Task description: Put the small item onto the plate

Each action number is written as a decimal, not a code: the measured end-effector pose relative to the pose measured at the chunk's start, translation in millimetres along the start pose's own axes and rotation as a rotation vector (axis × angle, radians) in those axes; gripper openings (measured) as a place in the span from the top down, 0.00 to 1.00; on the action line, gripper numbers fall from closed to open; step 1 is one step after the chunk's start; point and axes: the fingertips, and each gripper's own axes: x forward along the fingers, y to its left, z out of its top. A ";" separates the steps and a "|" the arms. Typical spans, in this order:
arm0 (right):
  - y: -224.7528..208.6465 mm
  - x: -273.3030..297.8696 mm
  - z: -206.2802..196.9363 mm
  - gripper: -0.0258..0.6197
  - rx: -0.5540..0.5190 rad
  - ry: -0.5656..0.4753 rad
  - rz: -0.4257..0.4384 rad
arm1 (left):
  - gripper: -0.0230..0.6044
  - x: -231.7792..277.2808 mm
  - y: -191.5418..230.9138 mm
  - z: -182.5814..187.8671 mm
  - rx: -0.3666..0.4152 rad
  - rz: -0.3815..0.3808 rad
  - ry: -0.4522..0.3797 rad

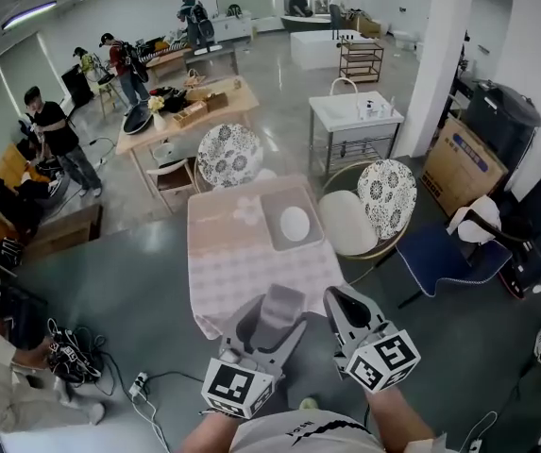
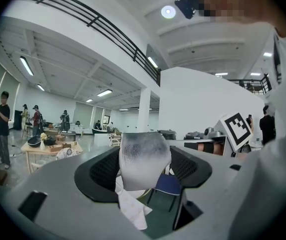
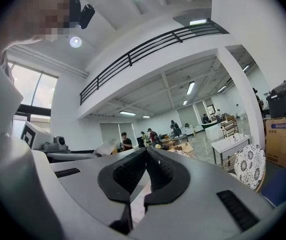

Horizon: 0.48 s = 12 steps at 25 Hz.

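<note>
**Occluded / unresolved**

Head view: left claw point(image 1: 278, 300) and right claw point(image 1: 338, 295) cover the near edge of the table point(image 1: 242, 262). Small item point(image 1: 281, 315) is grey-white, kind n/k; its lower part is buried betw. the left jaws. Plate point(image 1: 295, 223) too small for surface detail. Forearms cut off at btm edge.

A big open workshop hall, possibly a robotics lab, spreads around the small table under a pale pink checked cloth point(image 1: 242, 272). Beyond it stands a cluttered long wooden worktable point(image 1: 143, 132) with people point(image 1: 124, 64) working. To its right are a white metal sink stand point(image 1: 355, 116), a square white column point(image 1: 445, 55) and a brown cardboard box point(image 1: 464, 163). To its left, black cables point(image 1: 138, 383) trail over polished grey concrete. A black-railed mezzanine point(image 3: 147, 49) runs overhead.
</note>
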 end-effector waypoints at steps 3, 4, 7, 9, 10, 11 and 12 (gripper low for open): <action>-12.0 35.4 3.0 0.94 0.001 0.002 -0.026 | 0.48 22.6 31.4 1.7 0.008 -0.022 0.012; -15.4 47.2 3.5 0.94 0.002 0.004 -0.035 | 0.48 30.2 42.2 0.8 0.009 -0.030 0.020; -25.7 80.4 4.4 0.94 0.002 0.002 -0.057 | 0.48 52.7 72.0 -0.3 0.015 -0.059 0.034; -33.2 100.1 5.4 0.94 0.002 -0.001 -0.079 | 0.48 66.2 90.1 0.6 0.026 -0.081 0.040; -36.7 109.7 6.0 0.94 0.003 -0.002 -0.093 | 0.48 72.3 99.5 0.3 0.029 -0.092 0.044; -39.9 119.2 6.7 0.94 0.002 -0.003 -0.107 | 0.48 78.2 108.9 -0.4 0.029 -0.103 0.048; -42.8 128.5 7.3 0.94 0.001 -0.003 -0.119 | 0.48 84.1 118.3 -1.2 0.027 -0.112 0.051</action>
